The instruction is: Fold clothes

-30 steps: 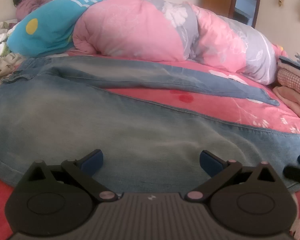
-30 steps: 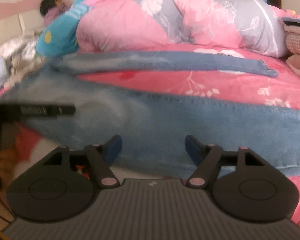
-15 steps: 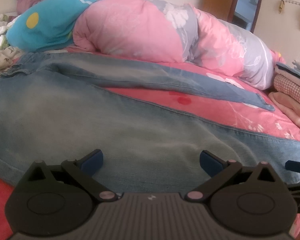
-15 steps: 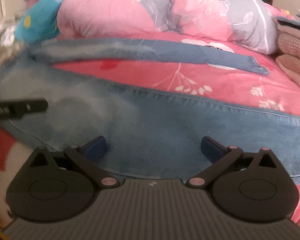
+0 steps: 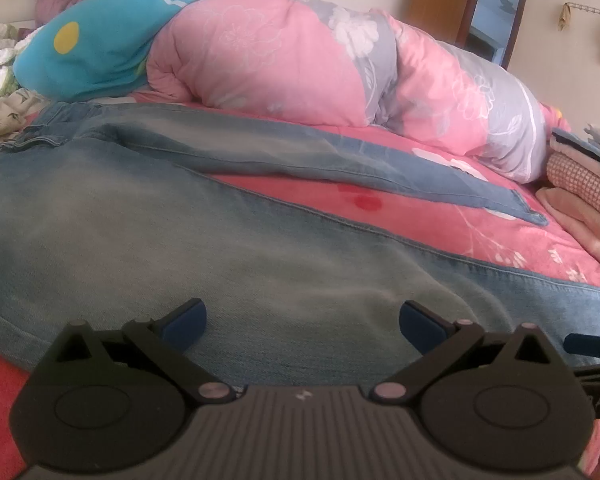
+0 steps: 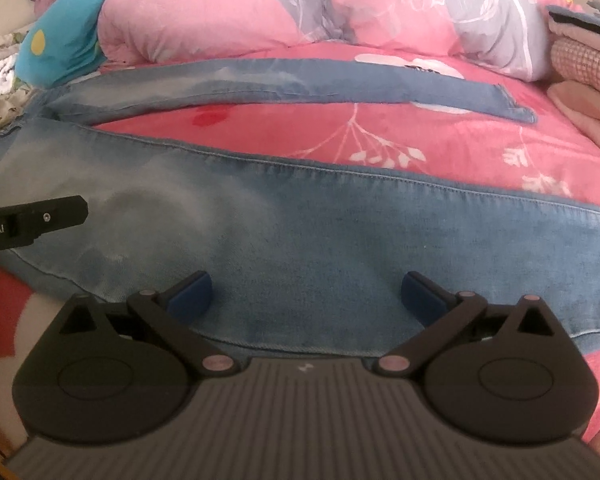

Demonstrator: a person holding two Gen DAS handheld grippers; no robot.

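Faded blue denim jeans (image 5: 228, 264) lie flat across the pink floral bedsheet (image 5: 440, 224), legs splayed in a V, waistband at the left, hems toward the right; a second ago the right gripper (image 6: 306, 296) had its jaws noticeably narrower and sat further left along the near leg; now they stand at full spread, nothing between the blue pads, denim just beneath; it has slid rightward toward the lower part of that leg and tilted a bit; left gripper (image 5: 302, 320) unchanged, jaws wide and empty, parked over the thigh area of the same leg; read: both tools pre-opened for a pinch on the near leg's front edge, likely to flip it onto the far leg; no fold made yet; rolled pink-and-grey floral duvet (image 5: 320, 64) and stack of folded clothes (image 5: 580, 184) sit clear of the work area.
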